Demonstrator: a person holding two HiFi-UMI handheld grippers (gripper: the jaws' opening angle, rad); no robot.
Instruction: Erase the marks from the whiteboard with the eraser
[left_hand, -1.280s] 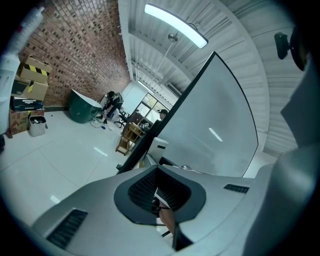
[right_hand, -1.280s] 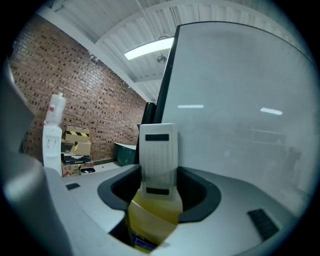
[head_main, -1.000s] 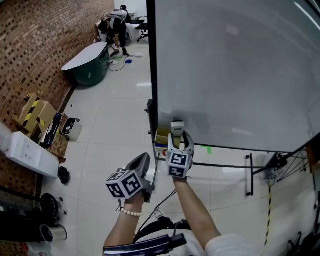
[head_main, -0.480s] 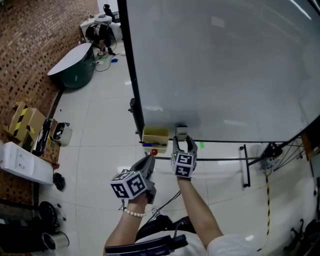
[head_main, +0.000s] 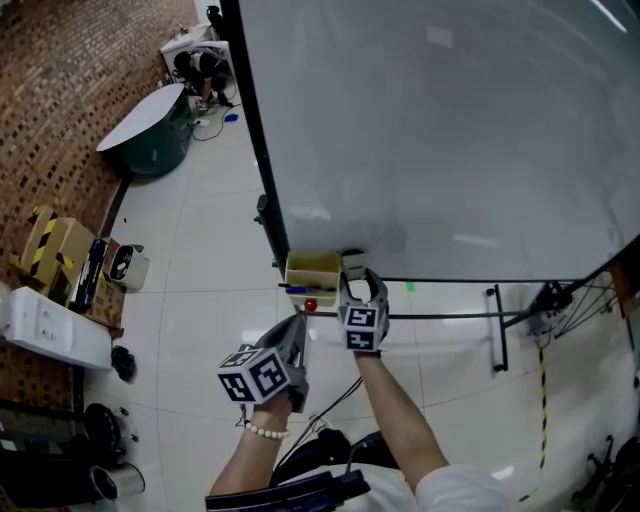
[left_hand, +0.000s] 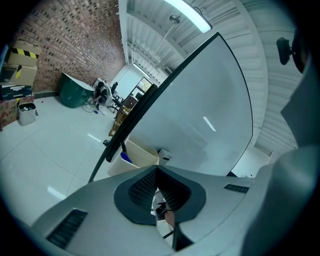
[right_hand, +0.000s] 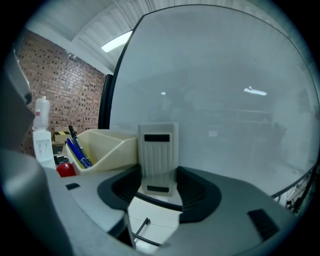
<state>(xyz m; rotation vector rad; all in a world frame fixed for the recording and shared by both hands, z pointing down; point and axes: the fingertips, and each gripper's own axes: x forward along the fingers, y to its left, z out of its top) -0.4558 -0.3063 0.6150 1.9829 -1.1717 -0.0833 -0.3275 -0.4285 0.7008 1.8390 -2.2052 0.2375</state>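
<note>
The big whiteboard fills the upper right of the head view, and I see no marks on its grey-white face. My right gripper is shut on a ribbed grey eraser. It holds the eraser upright against the board's bottom edge, just right of a cream tray. My left gripper hangs lower and to the left, off the board. Its jaws are shut with nothing between them.
The cream tray holds blue pens, with a red ball and a white bottle beside it. The board's black stand runs under it. A green tub, cardboard boxes and a brick wall lie to the left.
The head view has swung right, so the board's left edge sits further left. My right gripper has brought the eraser down to the board's bottom edge. The left gripper has hardly moved.
</note>
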